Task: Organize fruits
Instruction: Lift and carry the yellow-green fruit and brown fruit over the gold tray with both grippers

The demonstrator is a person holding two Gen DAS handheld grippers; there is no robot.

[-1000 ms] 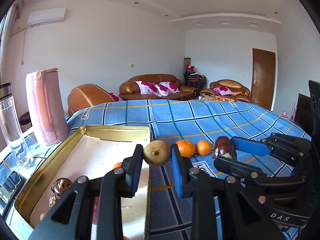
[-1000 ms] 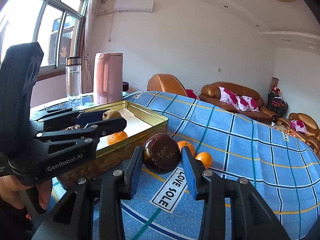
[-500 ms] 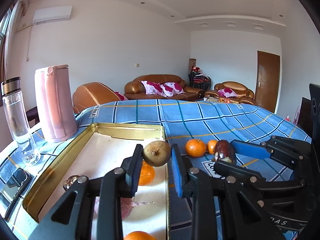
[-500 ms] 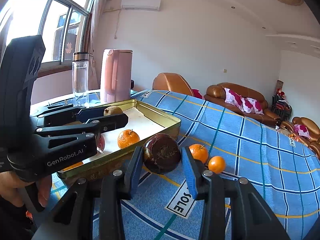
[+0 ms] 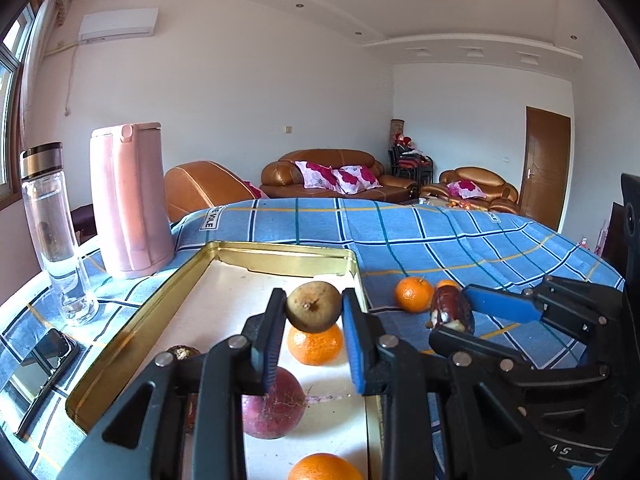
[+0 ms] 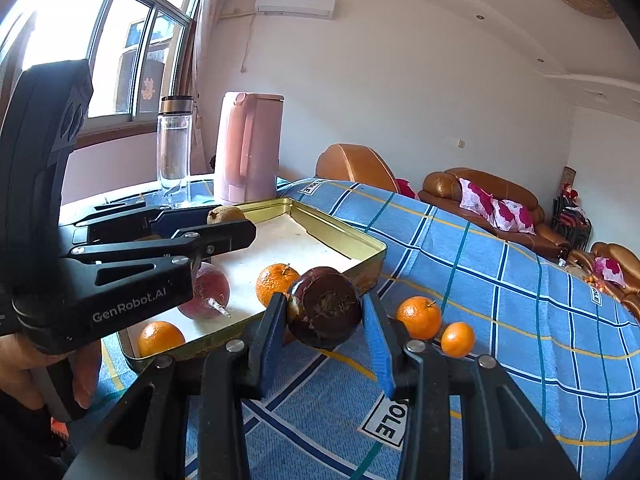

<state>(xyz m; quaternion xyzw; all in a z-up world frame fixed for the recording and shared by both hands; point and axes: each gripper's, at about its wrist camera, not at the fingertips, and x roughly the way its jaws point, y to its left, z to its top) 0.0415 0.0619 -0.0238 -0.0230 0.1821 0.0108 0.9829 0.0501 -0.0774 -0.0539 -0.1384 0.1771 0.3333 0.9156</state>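
My left gripper [image 5: 314, 312] is shut on a brown-green pear [image 5: 313, 306] and holds it above the gold tin tray [image 5: 276, 250]. In the tray lie two oranges [image 5: 316, 345], a red round fruit [image 5: 274, 407] and a small brown fruit [image 5: 182, 353]. My right gripper [image 6: 325, 316] is shut on a dark purple fruit [image 6: 325, 307] and holds it over the blue cloth, just right of the tray's edge [image 6: 352, 236]. Two oranges [image 6: 419, 317] lie on the cloth beyond it.
A pink kettle [image 5: 130, 200] and a glass bottle [image 5: 56, 232] stand left of the tray. A phone [image 5: 38, 376] lies at the table's left edge. The blue checked cloth [image 5: 460, 240] covers the table. Sofas stand behind.
Both grippers have moved left with their fruits. The left one now holds the pear over the tray's inside. The right one is nearer the tray's edge.
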